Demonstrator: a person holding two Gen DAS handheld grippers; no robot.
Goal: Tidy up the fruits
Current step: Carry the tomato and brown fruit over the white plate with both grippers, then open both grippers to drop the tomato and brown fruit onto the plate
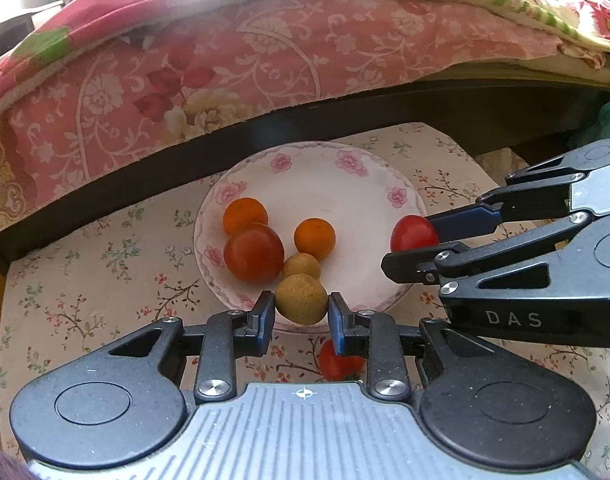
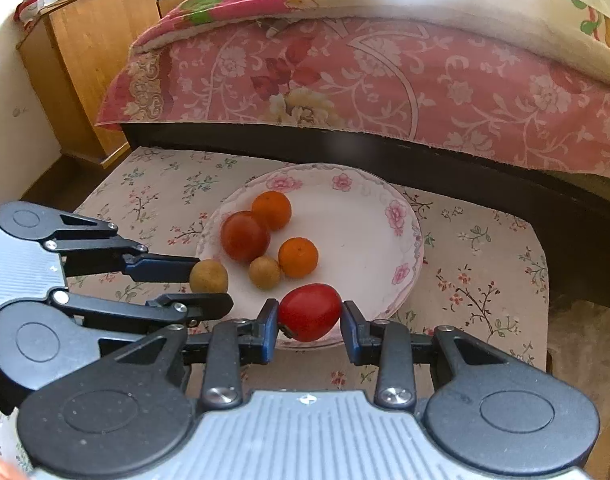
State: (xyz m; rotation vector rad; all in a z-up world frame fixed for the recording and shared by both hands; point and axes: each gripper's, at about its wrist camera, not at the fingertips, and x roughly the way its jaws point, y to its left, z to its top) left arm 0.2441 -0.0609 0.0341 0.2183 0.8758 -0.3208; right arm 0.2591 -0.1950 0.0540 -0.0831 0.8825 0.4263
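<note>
A white plate (image 1: pixel 345 184) (image 2: pixel 357 216) with pink flowers on its rim sits on the floral table. On it lie two small oranges (image 1: pixel 245 214) (image 1: pixel 315 238), a dark red tomato (image 1: pixel 253 252) (image 2: pixel 245 236) and a small tan fruit (image 1: pixel 301 266) (image 2: pixel 265 272). My left gripper (image 1: pixel 301 314) (image 2: pixel 209 286) is shut on another tan fruit (image 1: pixel 301 299) (image 2: pixel 209 277) over the plate's near rim. My right gripper (image 2: pixel 309 322) (image 1: pixel 409 246) is shut on a red tomato (image 2: pixel 311 312) (image 1: pixel 413 234) above the plate's right edge. One more red tomato (image 1: pixel 337 360) lies on the cloth, partly hidden under my left gripper.
A small table covered with a floral cloth (image 1: pixel 85 280) (image 2: pixel 485 272) carries the plate. Directly behind stands a bed with a pink floral cover (image 1: pixel 225 60) (image 2: pixel 385 72) and a dark frame (image 2: pixel 465 176). A wooden cabinet (image 2: pixel 85 60) stands at the far left.
</note>
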